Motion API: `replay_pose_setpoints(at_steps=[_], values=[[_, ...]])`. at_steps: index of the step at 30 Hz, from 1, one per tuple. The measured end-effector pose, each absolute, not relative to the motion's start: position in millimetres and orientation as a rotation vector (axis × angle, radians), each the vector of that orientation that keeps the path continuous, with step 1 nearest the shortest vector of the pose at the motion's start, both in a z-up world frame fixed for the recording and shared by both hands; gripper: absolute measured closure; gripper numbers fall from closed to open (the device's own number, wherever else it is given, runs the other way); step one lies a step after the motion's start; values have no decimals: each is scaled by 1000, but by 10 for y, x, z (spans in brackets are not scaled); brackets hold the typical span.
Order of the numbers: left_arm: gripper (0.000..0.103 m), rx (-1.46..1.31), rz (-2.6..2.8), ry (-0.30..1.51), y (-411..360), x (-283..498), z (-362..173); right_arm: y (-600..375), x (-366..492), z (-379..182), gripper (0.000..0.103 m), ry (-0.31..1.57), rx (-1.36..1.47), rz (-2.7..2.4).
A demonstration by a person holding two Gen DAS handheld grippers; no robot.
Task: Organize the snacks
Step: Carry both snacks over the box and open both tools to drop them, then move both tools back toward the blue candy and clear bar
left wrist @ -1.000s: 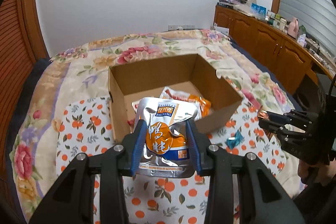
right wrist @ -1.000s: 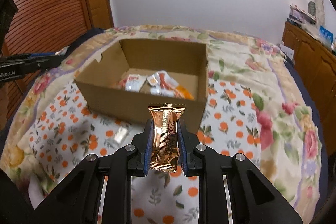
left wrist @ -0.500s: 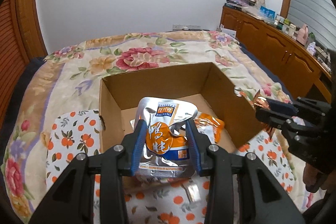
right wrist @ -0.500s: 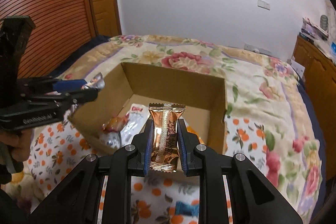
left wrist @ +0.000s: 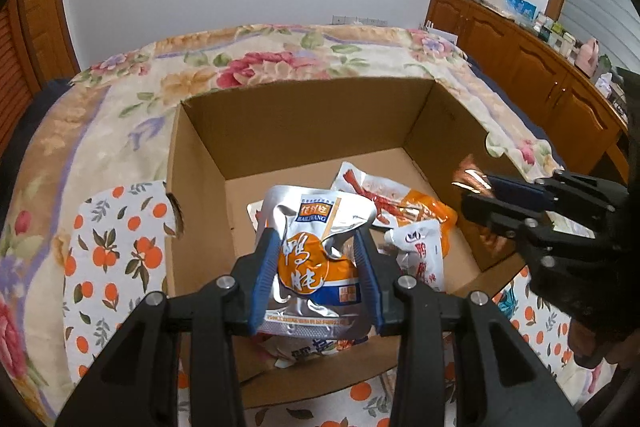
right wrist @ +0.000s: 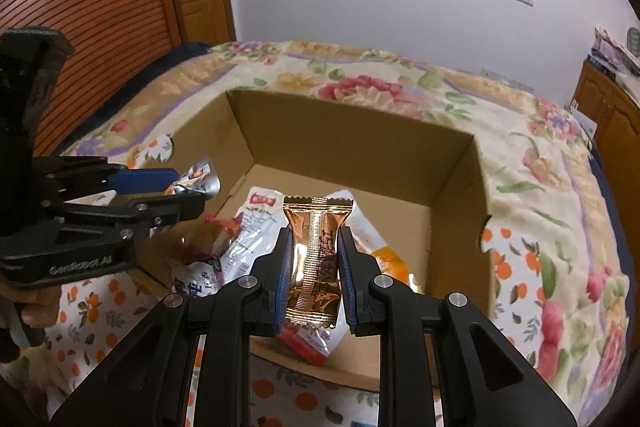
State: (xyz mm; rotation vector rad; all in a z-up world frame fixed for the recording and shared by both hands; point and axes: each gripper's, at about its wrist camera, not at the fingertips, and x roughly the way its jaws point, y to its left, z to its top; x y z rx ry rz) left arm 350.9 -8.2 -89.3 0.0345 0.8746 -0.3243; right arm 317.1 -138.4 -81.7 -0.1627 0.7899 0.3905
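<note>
White walls and wooden cupboards surround a bed with a flowered cover, and on the bed we see a cloth with orange fruits and an open cardboard box that stands on it.

We hold the left claw above the near side of the box. Its blue pads press on both sides of a silver pouch with an orange label, so the pouch is held upright and hangs over the inside of the box. In the right wrist view the same claw comes in from the left, with the crumpled top of the pouch at its tip.

The right claw is closed narrow on a golden wrapped bar, which stands upright between the pads, also over the box opening. In the left wrist view this claw enters from the right, over the right wall of the box, and the shiny end of the bar shows at its tip (a little blurred).

On the floor of the box several snacks already lie: a white and orange packet with red sticks printed on it, a small white pouch with red letters, and some others that are partly hidden under the claws. A small blue wrapper lies on the cloth outside the box, beside its right near corner. A hand grips the handle of the left claw at the left edge of the right wrist view.
</note>
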Motion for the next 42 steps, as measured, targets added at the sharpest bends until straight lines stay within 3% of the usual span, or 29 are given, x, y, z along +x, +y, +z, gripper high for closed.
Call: replay_pose_setpoints(at_steps=[26, 33, 42], values=[[64, 60, -325, 959, -203, 3475, -1221, -1379, 3380, -1279, 80, 910, -152, 358], [47, 37, -300, 928, -140, 3333, -1087, -1417, 3264, -1178, 80, 896, -148, 357], [38, 47, -267, 879, -102, 3079, -904, -1471, 3019, -924, 78, 861, -140, 362]])
